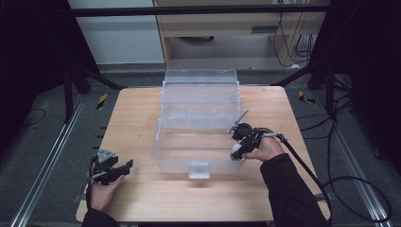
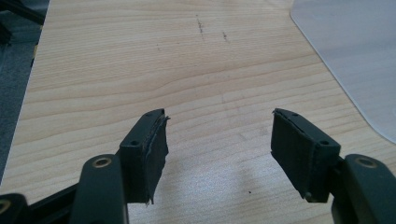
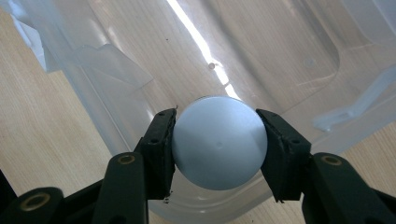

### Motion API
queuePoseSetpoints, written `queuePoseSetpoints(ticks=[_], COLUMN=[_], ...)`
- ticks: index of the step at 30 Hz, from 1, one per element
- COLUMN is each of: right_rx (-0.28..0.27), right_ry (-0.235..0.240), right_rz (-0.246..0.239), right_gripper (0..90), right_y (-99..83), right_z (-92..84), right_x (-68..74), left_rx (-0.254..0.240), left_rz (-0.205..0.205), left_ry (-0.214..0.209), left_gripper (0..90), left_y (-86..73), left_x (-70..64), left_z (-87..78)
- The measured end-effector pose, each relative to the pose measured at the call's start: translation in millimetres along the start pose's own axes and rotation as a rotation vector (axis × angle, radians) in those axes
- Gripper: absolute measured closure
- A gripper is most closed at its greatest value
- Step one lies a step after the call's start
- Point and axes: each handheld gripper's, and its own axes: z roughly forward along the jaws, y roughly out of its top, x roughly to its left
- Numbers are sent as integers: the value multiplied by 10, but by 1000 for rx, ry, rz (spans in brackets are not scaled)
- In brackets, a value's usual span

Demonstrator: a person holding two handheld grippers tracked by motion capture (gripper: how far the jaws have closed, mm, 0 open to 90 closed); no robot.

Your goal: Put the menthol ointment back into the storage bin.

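A clear plastic storage box stands open in the middle of the wooden table, its lid tipped up behind it. My right gripper hangs over the box's front right corner, shut on a round pale blue-white object. In the right gripper view the box's rim lies just under that object. My left gripper rests near the table's front left, held by a hand. Its jaws stand wide apart over bare wood, with nothing between the pads.
A corner of the clear box reaches into the upper right of the left gripper view. The box's front latch faces the person. A black cable trails from the right gripper across the table's right side. Dark frame legs stand beyond the table.
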Motion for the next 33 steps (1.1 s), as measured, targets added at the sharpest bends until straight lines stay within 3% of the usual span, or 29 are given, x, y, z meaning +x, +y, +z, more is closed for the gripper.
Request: queuePoseSetpoints(ticks=[19, 33], right_rx=[16, 4], right_ry=[11, 14], right_rz=[-22, -5], right_gripper=[501, 487], right_y=[-28, -33], right_z=[109, 76], right_x=[29, 44], left_rx=[1, 4], left_rz=[0, 1], left_ry=[0, -2], left_gripper=[359, 359], left_y=[0, 0], left_x=[2, 1], left_z=[2, 5])
